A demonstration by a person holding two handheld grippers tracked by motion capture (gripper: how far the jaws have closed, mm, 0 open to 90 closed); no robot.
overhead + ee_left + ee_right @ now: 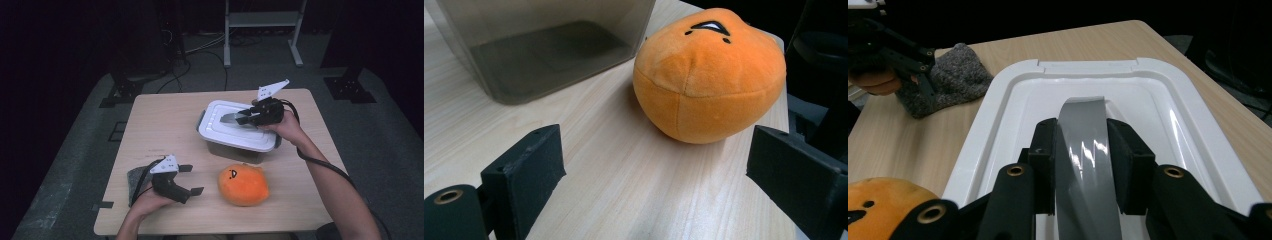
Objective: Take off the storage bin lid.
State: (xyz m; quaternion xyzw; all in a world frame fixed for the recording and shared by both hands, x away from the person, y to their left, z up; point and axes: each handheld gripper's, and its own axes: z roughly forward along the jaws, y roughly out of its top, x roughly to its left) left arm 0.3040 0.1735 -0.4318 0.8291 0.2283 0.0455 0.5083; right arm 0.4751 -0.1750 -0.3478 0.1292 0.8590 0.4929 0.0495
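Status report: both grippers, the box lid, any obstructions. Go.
Right gripper shut on grey lid handle. Left gripper open, facing orange plush toy. White lid seated on box. Nothing obstructing.

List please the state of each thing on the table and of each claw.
Lid: on the box, its grey handle gripped.
Box: closed, upright.
Orange plush toy: free on the table, face up.
Grey cloth: lying flat, free.
Left claw: open, empty.
Right claw: shut on the handle.

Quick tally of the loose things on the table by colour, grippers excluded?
White: 1, lid with grey handle, on the box
Translucent grey: 1, box
Orange: 1, plush toy
Grey knit: 1, cloth
Total: 4
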